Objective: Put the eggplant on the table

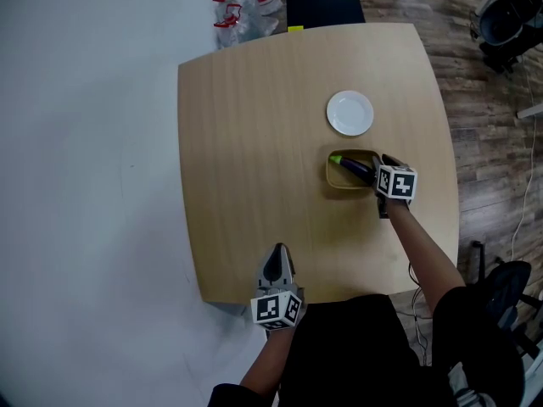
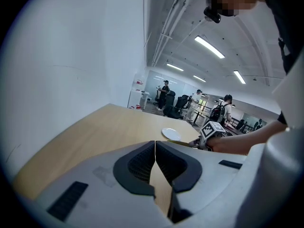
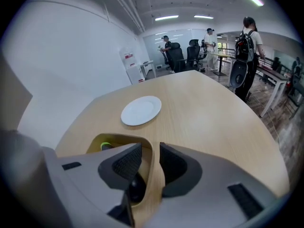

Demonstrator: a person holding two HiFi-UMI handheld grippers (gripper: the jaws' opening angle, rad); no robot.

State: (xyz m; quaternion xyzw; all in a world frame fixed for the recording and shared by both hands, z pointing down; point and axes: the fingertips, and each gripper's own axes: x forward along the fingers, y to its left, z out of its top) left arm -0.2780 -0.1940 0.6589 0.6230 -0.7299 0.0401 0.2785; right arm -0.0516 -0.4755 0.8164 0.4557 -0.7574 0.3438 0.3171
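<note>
A dark purple eggplant [image 1: 356, 169] with a green stem lies in a shallow wooden bowl [image 1: 335, 179] on the right half of the wooden table [image 1: 254, 142]. My right gripper [image 1: 376, 161] is at the bowl's right side, pointing steeply down. In the right gripper view its jaws [image 3: 151, 148] stand open astride the bowl's rim [image 3: 118, 137], the left jaw inside and the right outside. The eggplant [image 3: 136, 188] shows dark under the left jaw, untouched by the pads. My left gripper [image 1: 278, 253] rests shut and empty at the table's near edge [image 2: 155, 144].
A white plate [image 1: 350, 113] sits just beyond the bowl, also seen as the plate [image 3: 141, 110]. Water bottles [image 1: 242, 7] and a black box [image 1: 324, 7] stand past the table's far edge. People and office chairs are in the background, one person with a backpack [image 3: 248, 46].
</note>
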